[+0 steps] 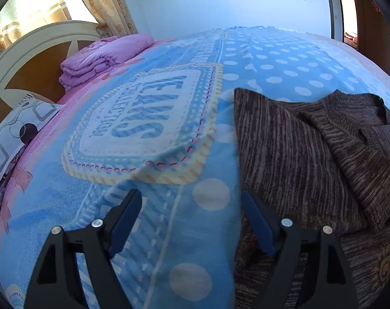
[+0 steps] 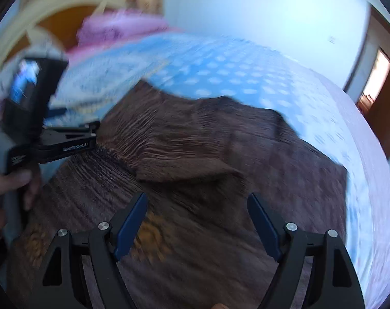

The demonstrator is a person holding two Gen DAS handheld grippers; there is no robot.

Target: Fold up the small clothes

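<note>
A brown striped knit sweater point(image 1: 310, 149) lies on the blue dotted blanket point(image 1: 169, 226), partly folded over itself. My left gripper point(image 1: 191, 197) is open at the sweater's left edge, its right finger over the knit and its left finger over the blanket. In the right wrist view the sweater point(image 2: 195, 149) fills the middle, blurred by motion, with a folded flap on top. My right gripper point(image 2: 197, 200) is open and empty above it. The left gripper point(image 2: 92, 134) shows there from the side at the sweater's left edge, held by a hand.
A folded purple quilt point(image 1: 105, 56) lies near the white and wood headboard point(image 1: 33, 59). A patterned pillow point(image 1: 17, 131) sits at the left. A curtained window is behind, and a wooden door point(image 1: 375, 38) stands at the right.
</note>
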